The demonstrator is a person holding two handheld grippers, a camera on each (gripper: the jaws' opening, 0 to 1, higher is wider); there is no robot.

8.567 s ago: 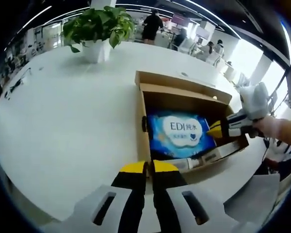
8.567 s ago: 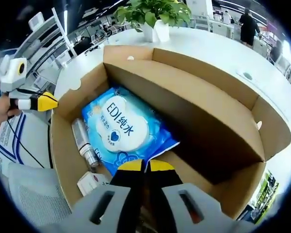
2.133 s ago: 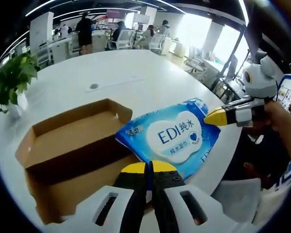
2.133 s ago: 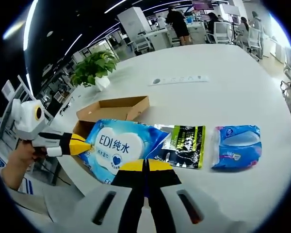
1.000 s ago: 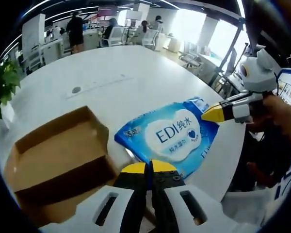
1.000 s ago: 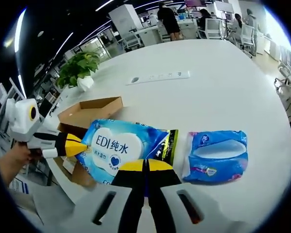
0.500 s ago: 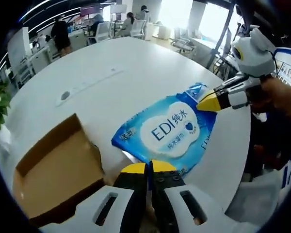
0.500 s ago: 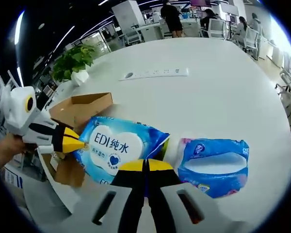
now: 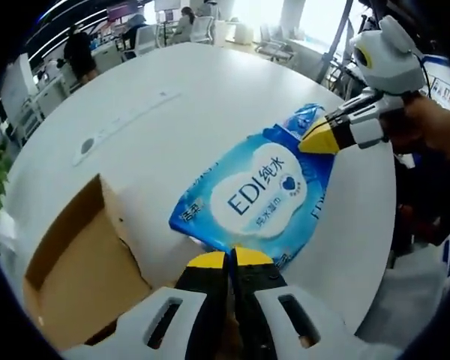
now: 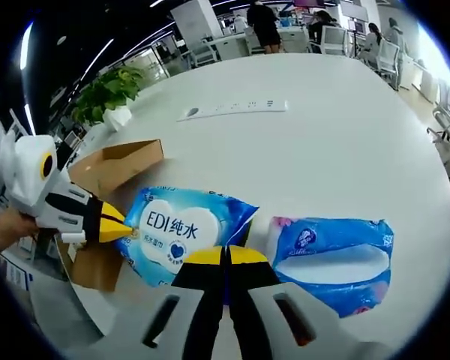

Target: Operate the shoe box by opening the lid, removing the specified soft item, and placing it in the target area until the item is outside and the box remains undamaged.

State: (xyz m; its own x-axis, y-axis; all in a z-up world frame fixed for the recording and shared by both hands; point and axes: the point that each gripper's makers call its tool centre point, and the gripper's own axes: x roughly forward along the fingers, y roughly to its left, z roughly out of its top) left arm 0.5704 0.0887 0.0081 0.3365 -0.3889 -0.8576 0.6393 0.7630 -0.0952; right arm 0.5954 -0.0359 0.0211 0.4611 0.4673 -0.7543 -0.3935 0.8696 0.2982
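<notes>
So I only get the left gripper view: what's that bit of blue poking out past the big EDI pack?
Observer: In the right gripper view it's a second blue soft pack with a pale flap and pink print. It lies on the white table beside the EDI pack.
Operator: And does my own tool actually have the pack?
Observer: Yes. From that side, the left gripper has its yellow fingers closed on the pack's end nearest the cardboard box.

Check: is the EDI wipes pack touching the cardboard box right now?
Apart. In the left gripper view, bare white table shows between the EDI wipes pack and the cardboard box; the pack is pinched at opposite ends by both grippers.
</notes>
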